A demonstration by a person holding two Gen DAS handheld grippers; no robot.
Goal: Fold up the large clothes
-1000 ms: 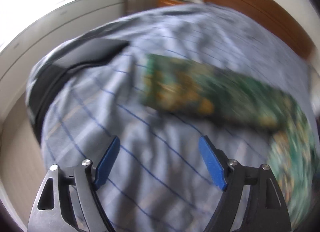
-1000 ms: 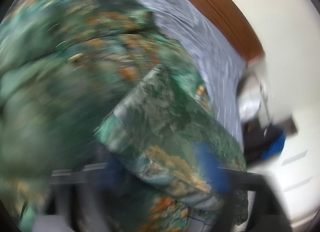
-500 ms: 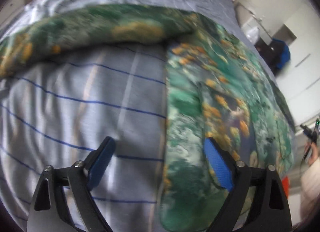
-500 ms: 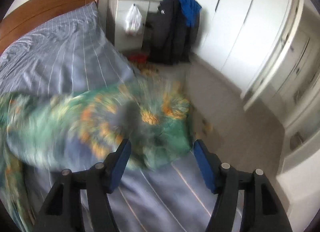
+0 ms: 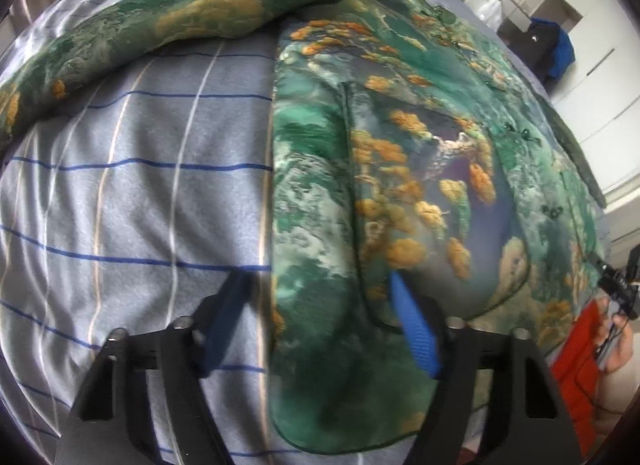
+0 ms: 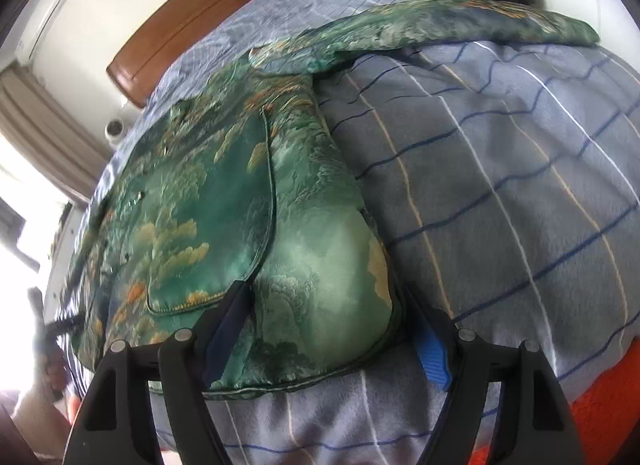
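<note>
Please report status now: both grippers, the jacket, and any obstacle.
Left gripper closing astride the jacket hem edge. Right gripper opening over the other hem corner. Jacket flat on the bed, sleeves out. No obstacle seen.

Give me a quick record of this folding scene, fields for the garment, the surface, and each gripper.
garment: green patterned jacket with orange motifs, spread flat, sleeves out to the sides
surface: blue-grey checked bedcover
left gripper: jaws closing astride the jacket's side edge near the hem, pads not pressing yet
right gripper: jaws opening, the hem corner between them
background: wooden headboard
</note>
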